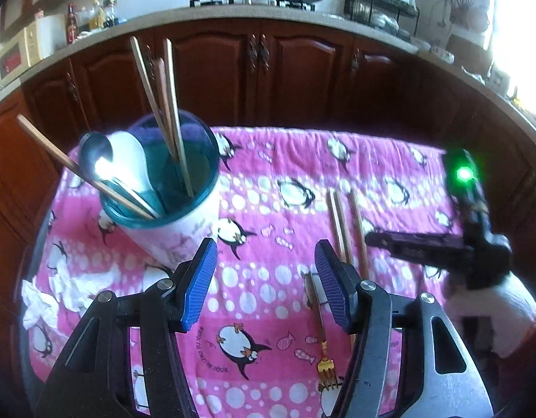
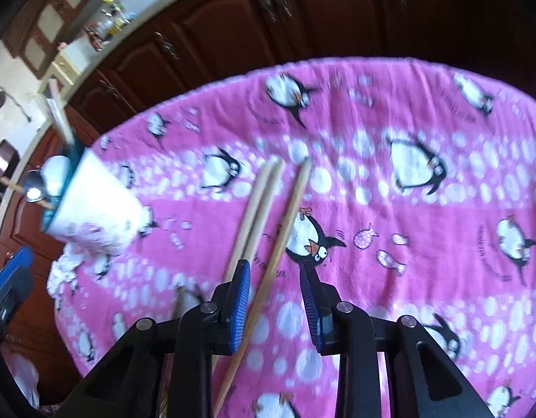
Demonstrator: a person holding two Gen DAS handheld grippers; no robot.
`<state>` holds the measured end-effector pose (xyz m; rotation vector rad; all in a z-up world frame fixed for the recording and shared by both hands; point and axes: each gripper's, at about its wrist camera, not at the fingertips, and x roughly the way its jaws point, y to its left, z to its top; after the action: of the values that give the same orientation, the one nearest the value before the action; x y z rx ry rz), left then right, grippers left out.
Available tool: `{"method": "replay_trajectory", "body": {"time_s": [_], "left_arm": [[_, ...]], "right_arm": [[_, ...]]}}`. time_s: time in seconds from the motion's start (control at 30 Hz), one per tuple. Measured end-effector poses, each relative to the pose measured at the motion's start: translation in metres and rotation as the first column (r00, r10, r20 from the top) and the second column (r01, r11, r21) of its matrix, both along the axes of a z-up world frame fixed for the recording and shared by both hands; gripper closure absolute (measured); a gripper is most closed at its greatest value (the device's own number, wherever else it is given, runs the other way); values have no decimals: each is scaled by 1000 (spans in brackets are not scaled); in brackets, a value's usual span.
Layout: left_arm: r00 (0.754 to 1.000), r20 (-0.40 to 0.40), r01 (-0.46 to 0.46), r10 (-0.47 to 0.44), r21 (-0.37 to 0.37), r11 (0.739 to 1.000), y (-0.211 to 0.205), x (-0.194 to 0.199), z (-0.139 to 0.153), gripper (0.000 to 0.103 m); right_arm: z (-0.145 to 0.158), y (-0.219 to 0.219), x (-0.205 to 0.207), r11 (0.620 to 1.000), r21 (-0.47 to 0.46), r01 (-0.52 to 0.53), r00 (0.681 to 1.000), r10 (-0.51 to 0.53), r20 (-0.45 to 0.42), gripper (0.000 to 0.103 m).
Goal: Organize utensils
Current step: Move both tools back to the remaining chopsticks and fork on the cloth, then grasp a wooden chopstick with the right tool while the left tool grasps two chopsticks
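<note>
A white utensil holder (image 1: 177, 230) with a teal rim stands at the left on the pink penguin cloth (image 1: 268, 181); chopsticks and two spoons stick out of it. My left gripper (image 1: 266, 278) hovers open over the cloth, nothing between its blue pads. Three loose chopsticks (image 1: 341, 226) lie to its right, and a gold fork (image 1: 322, 345) lies by the right pad. In the right wrist view my right gripper (image 2: 274, 268) is low over the chopsticks. One chopstick (image 2: 292, 205) runs between its parted pads without being pinched, and the other two (image 2: 257, 205) lie just left.
Crumpled white tissue (image 1: 52, 296) lies at the cloth's left edge beside the holder (image 2: 97, 209). A gloved hand (image 1: 501, 313) carries the right gripper at the right. Dark wood cabinets (image 1: 268, 69) and a counter with pots and bottles stand behind the table.
</note>
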<state>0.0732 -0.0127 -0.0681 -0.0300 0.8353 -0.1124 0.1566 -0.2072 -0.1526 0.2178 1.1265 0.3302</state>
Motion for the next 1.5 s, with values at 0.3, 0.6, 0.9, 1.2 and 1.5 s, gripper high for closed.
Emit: {"method": "replay_trajectory", "body": {"time_s": [0.3,0.6,0.9,1.2,1.5], "left_arm": [[993,-101,62,-66,-43,997,-22,32,-27,45],[959,-243,107,-148,-173,979,-65,103,-68,54],[938,-314,131,-150,-81,988,-91,149,-96,72],[937,-315,133,-148,-70,989,-100,163,-99,80],[937,-329,98,-119,-79,992,-59,156,-99,97]], "right_arm": [[-8,-3,18,999,-46,6,1000,-5,11,92],[-8,-58,1,998,-36,51,999,-52,-16,92],[-10,-70,3,999,32,43,999,-42,-27,90],[-10,-71,9,998,44,36,999,-34,-33,88],[-1,-67,12,999,34,29,1000,-29,-13,86]]}}
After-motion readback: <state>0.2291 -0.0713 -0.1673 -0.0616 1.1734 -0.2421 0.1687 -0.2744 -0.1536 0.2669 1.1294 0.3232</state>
